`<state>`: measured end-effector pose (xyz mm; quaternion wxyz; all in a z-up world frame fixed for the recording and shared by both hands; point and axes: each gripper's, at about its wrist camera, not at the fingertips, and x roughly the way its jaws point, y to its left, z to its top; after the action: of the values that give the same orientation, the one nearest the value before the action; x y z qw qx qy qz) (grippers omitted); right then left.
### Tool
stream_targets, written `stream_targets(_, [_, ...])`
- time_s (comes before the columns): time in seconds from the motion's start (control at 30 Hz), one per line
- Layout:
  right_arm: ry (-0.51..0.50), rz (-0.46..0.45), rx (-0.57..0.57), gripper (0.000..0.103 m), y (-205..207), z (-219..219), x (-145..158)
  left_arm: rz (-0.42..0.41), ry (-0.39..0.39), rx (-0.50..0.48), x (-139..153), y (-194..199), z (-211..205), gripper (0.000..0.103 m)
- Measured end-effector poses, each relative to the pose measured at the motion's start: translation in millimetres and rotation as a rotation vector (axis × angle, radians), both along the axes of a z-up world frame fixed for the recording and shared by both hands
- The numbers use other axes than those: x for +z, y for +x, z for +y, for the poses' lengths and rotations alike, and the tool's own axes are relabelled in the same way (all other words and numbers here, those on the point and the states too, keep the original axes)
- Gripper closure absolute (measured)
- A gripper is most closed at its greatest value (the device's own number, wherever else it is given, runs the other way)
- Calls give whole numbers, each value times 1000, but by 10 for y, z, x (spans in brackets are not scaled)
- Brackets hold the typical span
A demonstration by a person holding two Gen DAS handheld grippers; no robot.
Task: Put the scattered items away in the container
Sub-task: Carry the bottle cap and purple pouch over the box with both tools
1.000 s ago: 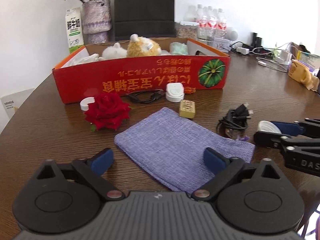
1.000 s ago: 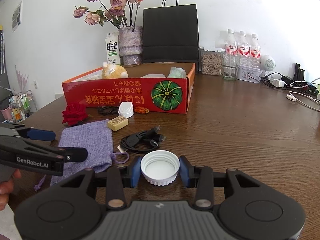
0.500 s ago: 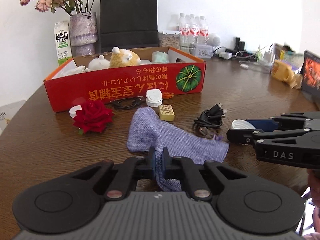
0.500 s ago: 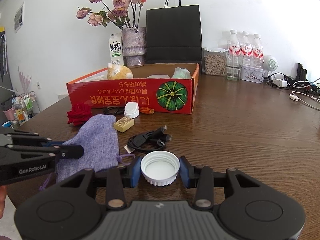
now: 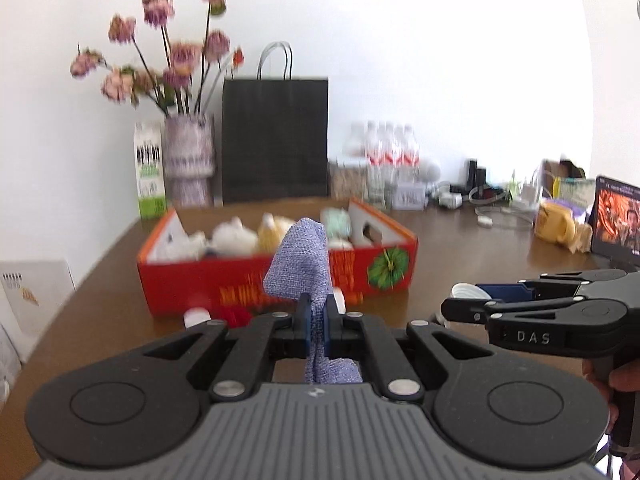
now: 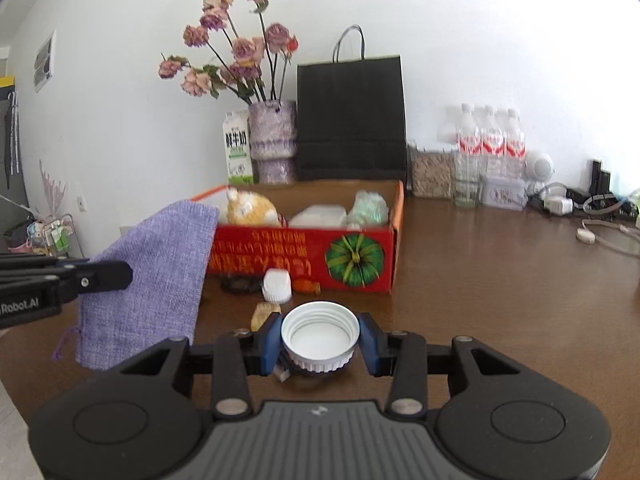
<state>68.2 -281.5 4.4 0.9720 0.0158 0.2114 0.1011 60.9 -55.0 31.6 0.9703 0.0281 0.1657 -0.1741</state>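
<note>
Brown wood-grain tabletop (image 6: 500,300) runs under both my grippers toward a white wall. Nearest, my left gripper (image 5: 316,322) is clamped tight on a lilac woven fabric pouch (image 5: 304,264), which is off the table, its cloth standing up past the blue pads and a fold hanging below them. In the right wrist view the same pouch (image 6: 156,272) hangs at nine o'clock from that gripper (image 6: 96,276). My right gripper (image 6: 320,340) pinches a white ribbed plastic lid (image 6: 320,330), open side up, between its blue pads; in the left wrist view it (image 5: 464,300) sits at three o'clock.

Just beyond the lid lie a small tan block (image 6: 264,314), a white flip cap (image 6: 277,285) and a small orange object (image 6: 306,286), close to the front wall of the red cardboard box with the green pumpkin print (image 6: 304,260) at twelve o'clock. Inside it rest a yellow plush toy (image 6: 250,208) and a pale green bundle (image 6: 368,206). Behind the box stand a milk carton (image 6: 238,152), a lilac vase of dried roses (image 6: 272,144), a black paper bag (image 6: 350,120) and, at two o'clock, water bottles (image 6: 490,140).
</note>
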Motion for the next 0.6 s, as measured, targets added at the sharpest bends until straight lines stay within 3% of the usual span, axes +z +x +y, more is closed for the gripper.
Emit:
stream_targets(0.27, [-6, -119, 18, 64, 367, 190, 423, -150, -66, 11, 478, 335, 19, 97])
stream_targets(0.6, [-3, -174, -17, 64, 1112, 338, 747, -127, -140, -8, 676, 1181, -1, 97])
